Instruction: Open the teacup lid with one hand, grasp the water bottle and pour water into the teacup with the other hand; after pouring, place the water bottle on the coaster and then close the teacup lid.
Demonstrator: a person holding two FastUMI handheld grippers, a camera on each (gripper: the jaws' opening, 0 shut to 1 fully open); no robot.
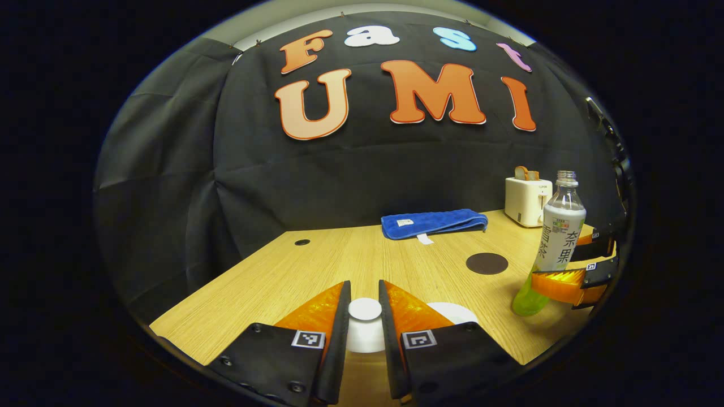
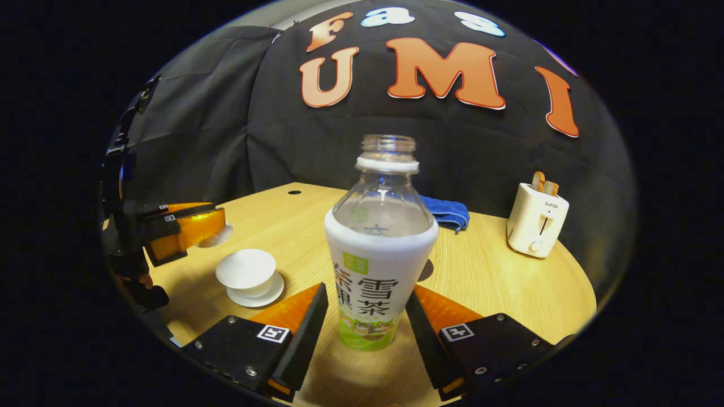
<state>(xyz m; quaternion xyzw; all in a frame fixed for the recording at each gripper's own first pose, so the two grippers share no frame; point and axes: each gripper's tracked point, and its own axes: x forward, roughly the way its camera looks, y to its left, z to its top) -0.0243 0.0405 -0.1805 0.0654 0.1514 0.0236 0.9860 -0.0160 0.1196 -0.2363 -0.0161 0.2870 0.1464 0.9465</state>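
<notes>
Left gripper (image 1: 365,316) closed on the knob of the teacup lid (image 1: 365,325), one finger pressing each side; in the right gripper view the same gripper (image 2: 218,229) hangs above and left of the teacup, lid (image 2: 218,237) raised clear of it; teacup (image 2: 248,271) stands open on its saucer (image 2: 266,297), near the left edge of the wooden table (image 2: 509,288).

Right gripper (image 2: 367,328) around the water bottle (image 2: 379,254); fingers alongside the lower label on both sides, but cannot tell whether they press on it; bottle upright, uncapped, mouth open; in the left gripper view the bottle (image 1: 557,237) sits at the right, gripper (image 1: 571,277) at its lower half.

Round dark coaster (image 1: 486,263) bare on the table, between bottle and blue towel (image 1: 432,222); toaster (image 2: 537,223) with bread slices at the far right edge.
</notes>
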